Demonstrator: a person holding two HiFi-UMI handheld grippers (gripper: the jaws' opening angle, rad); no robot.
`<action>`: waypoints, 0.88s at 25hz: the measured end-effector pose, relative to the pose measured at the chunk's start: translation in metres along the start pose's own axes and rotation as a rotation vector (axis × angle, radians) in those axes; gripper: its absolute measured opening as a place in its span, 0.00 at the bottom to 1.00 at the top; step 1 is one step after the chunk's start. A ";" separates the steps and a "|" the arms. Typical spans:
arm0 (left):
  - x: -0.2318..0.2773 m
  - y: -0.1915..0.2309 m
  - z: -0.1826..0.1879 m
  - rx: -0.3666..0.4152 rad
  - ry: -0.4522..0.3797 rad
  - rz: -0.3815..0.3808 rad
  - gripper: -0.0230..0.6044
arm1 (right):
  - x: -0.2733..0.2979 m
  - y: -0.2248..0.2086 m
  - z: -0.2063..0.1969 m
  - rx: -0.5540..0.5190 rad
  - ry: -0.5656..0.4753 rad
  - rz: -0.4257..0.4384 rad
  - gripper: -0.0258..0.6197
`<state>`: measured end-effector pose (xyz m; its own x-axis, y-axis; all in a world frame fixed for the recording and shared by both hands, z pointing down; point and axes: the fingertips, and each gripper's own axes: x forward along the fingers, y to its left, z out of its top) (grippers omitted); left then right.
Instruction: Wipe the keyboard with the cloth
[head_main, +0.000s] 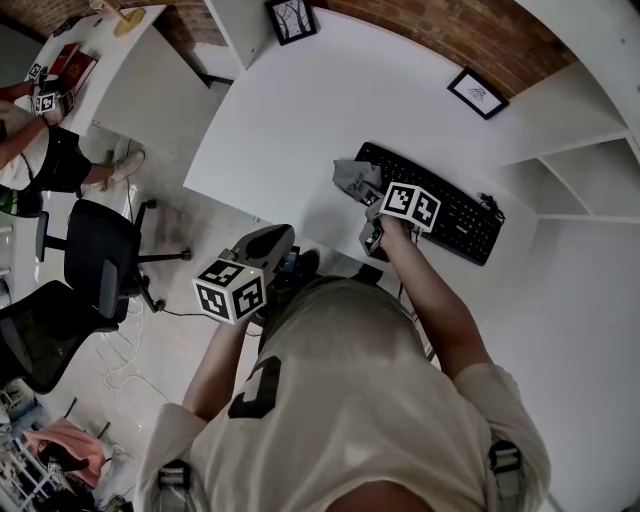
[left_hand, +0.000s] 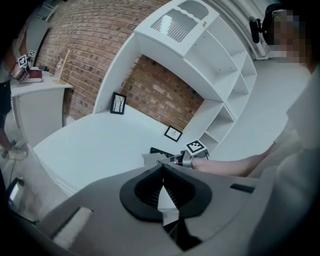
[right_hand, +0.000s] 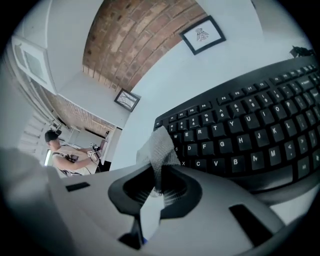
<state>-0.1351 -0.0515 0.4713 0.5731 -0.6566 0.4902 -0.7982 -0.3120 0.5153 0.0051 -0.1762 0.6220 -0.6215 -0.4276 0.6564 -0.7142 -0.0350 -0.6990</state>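
Right gripper (right_hand: 157, 186) clamped on cloth (right_hand: 159, 147), at keyboard (right_hand: 240, 130) left end, near desk (head_main: 290, 120) front edge | left gripper (left_hand: 162, 170) jaws together, empty, short of desk | risk: thin pinch, cloth may snag on keys and pull free; unbraced keyboard may slide.

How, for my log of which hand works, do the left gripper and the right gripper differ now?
The left gripper is shut on nothing; the right gripper is shut on the crumpled grey cloth. The right gripper is at the black keyboard's left end; the left gripper is by the white table's near edge, apart from the keyboard. Both are shut, with grey bodies.
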 end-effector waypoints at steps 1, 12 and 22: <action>-0.001 0.001 0.000 0.000 -0.001 -0.004 0.04 | -0.001 -0.001 0.000 -0.007 -0.001 -0.006 0.06; -0.011 0.019 0.001 0.010 0.001 -0.068 0.04 | -0.012 -0.012 0.000 -0.051 -0.037 -0.094 0.06; -0.022 0.027 -0.006 0.059 0.050 -0.114 0.04 | -0.023 -0.020 0.001 -0.130 -0.057 -0.174 0.06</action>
<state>-0.1683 -0.0417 0.4787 0.6683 -0.5797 0.4662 -0.7360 -0.4239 0.5279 0.0343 -0.1670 0.6209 -0.4687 -0.4755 0.7445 -0.8468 0.0020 -0.5318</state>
